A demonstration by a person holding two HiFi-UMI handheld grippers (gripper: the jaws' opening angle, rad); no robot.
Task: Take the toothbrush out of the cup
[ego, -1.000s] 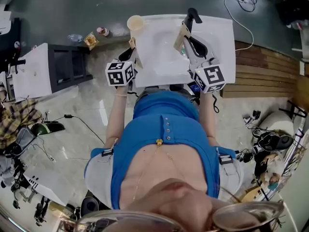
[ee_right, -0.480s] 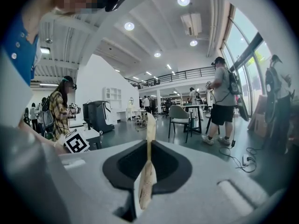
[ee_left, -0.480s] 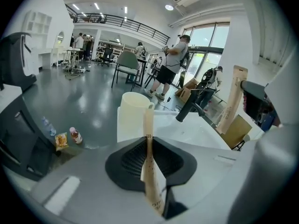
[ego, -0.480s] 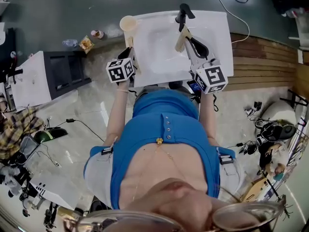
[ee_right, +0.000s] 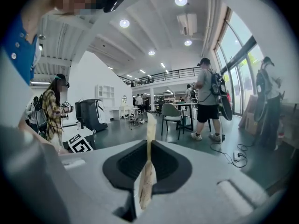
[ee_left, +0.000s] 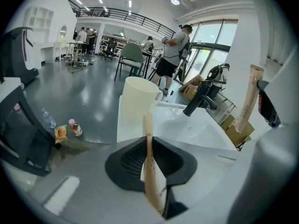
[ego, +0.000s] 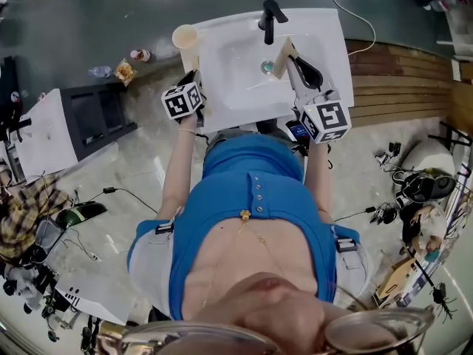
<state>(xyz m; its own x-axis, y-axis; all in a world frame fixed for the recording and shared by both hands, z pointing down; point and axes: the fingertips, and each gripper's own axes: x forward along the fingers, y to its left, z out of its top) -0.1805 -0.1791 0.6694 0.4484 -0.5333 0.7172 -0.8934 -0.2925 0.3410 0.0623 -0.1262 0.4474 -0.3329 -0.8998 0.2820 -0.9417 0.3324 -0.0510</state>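
A cream cup [ego: 185,36] stands on the far left corner of the white sink [ego: 325,43]; in the left gripper view the cup [ee_left: 138,101] is straight ahead, and no toothbrush shows above its rim. My left gripper [ego: 194,75] hangs at the sink's left edge, just short of the cup. Its beige fingers [ee_left: 148,139] lie flat against each other with nothing between them. My right gripper [ego: 283,53] hovers over the basin, right of the black faucet [ego: 269,17]. This one's beige fingers [ee_right: 150,139] also meet with nothing held.
The drain [ego: 267,66] sits mid-basin. A dark cabinet [ego: 103,117] stands left of the sink, with bottles and a snack bag [ego: 123,72] on the floor behind it. Wooden decking [ego: 399,80] lies to the right. Cables and gear litter the floor, and people stand far off.
The left gripper has sunk and drawn back from the cup. The right gripper has shifted from the faucet's left to its right over the basin. Neither gripper's fingers changed.
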